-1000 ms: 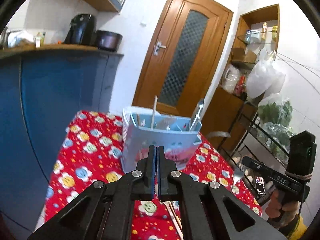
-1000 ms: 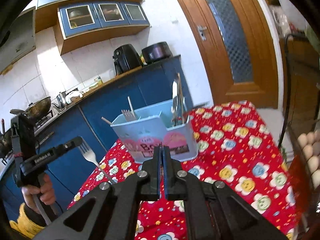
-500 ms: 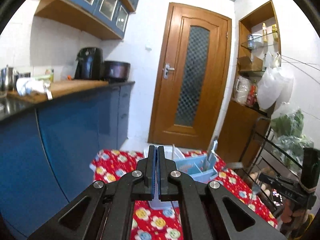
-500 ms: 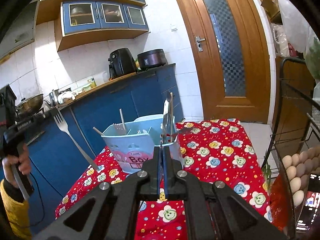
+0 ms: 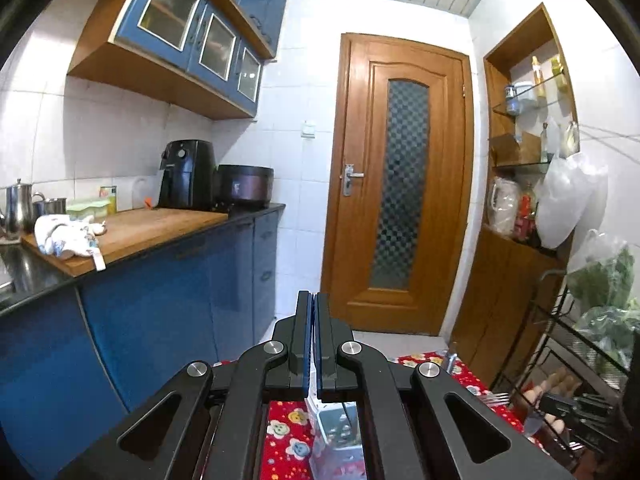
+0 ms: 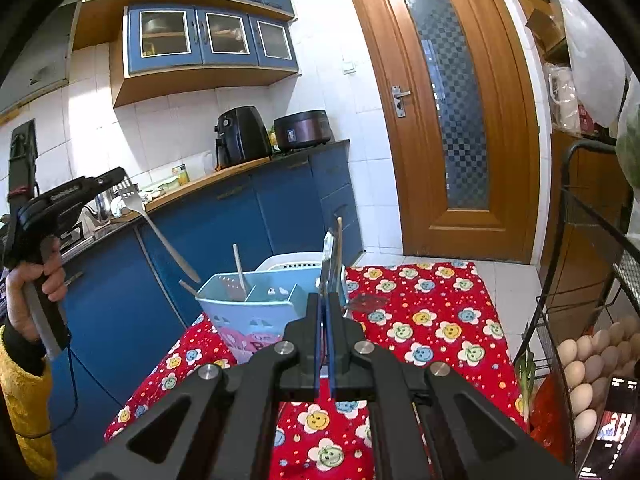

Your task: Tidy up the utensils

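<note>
Found left gripper (image 6: 120,178) clamped on long steel fork (image 6: 156,232) near tines, handle hanging over pale blue plastic caddy's (image 6: 256,312) 10 o'clock rim. Found right gripper (image 6: 326,304) pinching flat steel utensil (image 6: 366,301). Feared swing, rim snag, slip.

Tablecloth (image 6: 436,312): red ground, printed with smiling flowers in yellow, blue and white. Utensil caddy (image 6: 256,312): pale blue with a pink printed panel; fork (image 6: 160,232): silver; both grippers, left gripper (image 6: 120,178) and right gripper (image 6: 326,320): black with blue pads. Base cabinets (image 6: 248,232): deep blue under a wood-brown counter; door (image 6: 444,108): orange-brown wood, glass in a dark checker pattern; sleeve (image 6: 24,408): yellow.
</note>
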A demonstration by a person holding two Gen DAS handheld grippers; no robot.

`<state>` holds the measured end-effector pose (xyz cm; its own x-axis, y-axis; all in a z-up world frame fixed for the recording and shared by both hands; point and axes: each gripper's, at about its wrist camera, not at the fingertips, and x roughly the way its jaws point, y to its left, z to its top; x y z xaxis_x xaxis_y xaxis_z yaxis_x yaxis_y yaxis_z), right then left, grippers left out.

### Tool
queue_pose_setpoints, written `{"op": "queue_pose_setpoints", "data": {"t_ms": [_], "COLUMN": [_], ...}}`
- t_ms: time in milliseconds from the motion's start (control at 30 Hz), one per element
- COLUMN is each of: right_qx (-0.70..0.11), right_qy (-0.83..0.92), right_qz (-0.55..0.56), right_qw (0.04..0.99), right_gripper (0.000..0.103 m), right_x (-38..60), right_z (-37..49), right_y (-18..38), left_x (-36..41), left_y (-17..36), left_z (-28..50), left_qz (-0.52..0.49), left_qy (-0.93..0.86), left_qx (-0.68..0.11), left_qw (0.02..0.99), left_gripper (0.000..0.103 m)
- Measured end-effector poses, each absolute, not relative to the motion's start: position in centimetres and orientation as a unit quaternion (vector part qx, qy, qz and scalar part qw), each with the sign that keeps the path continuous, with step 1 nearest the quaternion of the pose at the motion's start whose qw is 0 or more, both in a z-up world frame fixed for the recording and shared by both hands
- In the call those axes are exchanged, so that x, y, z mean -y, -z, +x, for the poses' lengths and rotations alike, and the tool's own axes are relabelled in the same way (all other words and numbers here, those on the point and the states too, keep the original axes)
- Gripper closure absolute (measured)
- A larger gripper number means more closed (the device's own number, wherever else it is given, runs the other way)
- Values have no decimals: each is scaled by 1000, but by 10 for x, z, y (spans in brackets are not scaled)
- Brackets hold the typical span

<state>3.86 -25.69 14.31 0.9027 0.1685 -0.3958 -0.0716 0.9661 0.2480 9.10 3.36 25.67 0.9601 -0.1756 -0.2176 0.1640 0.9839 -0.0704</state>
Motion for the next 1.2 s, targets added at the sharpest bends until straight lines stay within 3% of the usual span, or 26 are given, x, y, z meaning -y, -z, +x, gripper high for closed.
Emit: {"op": "queue_pose_setpoints", "data": {"t_ms": [667,1200], "right_qx": [-124,-204], "right_qy": [47,10], "right_qz": [51,35], "right_qw": [990,978], "right_gripper": [100,99], "right_x": [252,228], "right_z": [120,163], "right_y": [-191,-135], "left_x": [-3,0], "left_y": [-186,-141], "left_z": [157,176], "left_qz": [-8,-21], "left_qy": [84,95], "left_qx": [-192,-244], "left_qw": [978,965], "left_gripper": [102,101]}}
